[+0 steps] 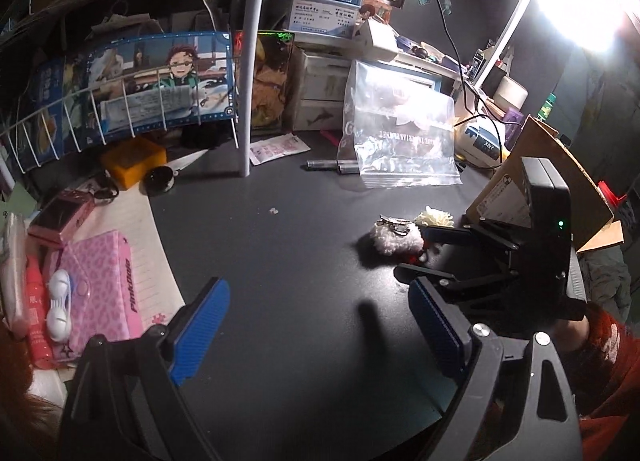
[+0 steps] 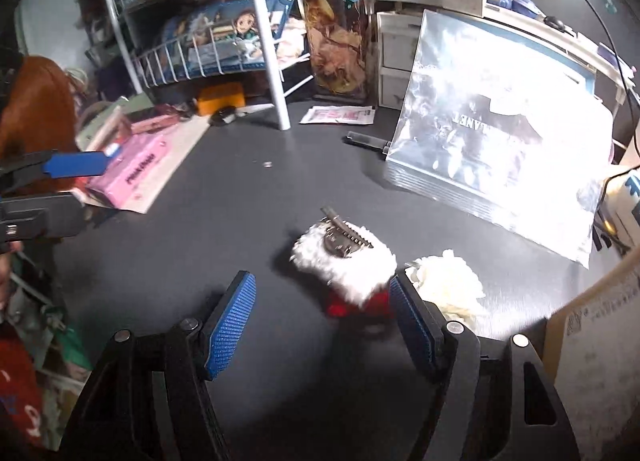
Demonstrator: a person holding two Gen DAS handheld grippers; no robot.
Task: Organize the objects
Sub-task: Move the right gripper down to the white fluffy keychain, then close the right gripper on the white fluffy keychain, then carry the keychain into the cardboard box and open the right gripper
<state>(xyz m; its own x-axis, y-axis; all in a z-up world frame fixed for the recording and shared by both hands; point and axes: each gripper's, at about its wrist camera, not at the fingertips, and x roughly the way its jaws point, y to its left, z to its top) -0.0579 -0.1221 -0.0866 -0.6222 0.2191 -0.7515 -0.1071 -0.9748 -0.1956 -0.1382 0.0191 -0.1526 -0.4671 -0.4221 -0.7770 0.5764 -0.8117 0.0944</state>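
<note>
From the left wrist camera, the left gripper (image 1: 316, 329) hangs over a bare stretch of the dark grey desk (image 1: 280, 253) with its blue-padded fingers (image 1: 200, 329) spread wide and nothing between them, which reads as waiting rather than working. Ahead of it, towards the desk's right side, lies the fluffy white and red plush hair clip (image 1: 394, 239) with its metal clasp facing up, and just beside it a small cream fabric flower (image 1: 434, 217); the right gripper (image 1: 432, 257) reaches in from the right edge with one finger touching or almost touching the clip. Behind them a clear zip-lock plastic bag (image 1: 400, 133) stands propped towards the back edge, probably the place small pieces are meant to go, and a pink leopard-print box (image 1: 100, 285) sits at the left edge. From the right wrist camera, the right gripper (image 2: 322, 315) is parted, its jaws straddling the near red end of the plush hair clip (image 2: 344, 265), the right-hand pad close against it and the left-hand pad well apart, so the clip is lined up for a pinch but not yet squeezed; the cream fabric flower (image 2: 448, 285) lies just outside that pad, and the left gripper (image 2: 76, 165) shows at the left edge
</note>
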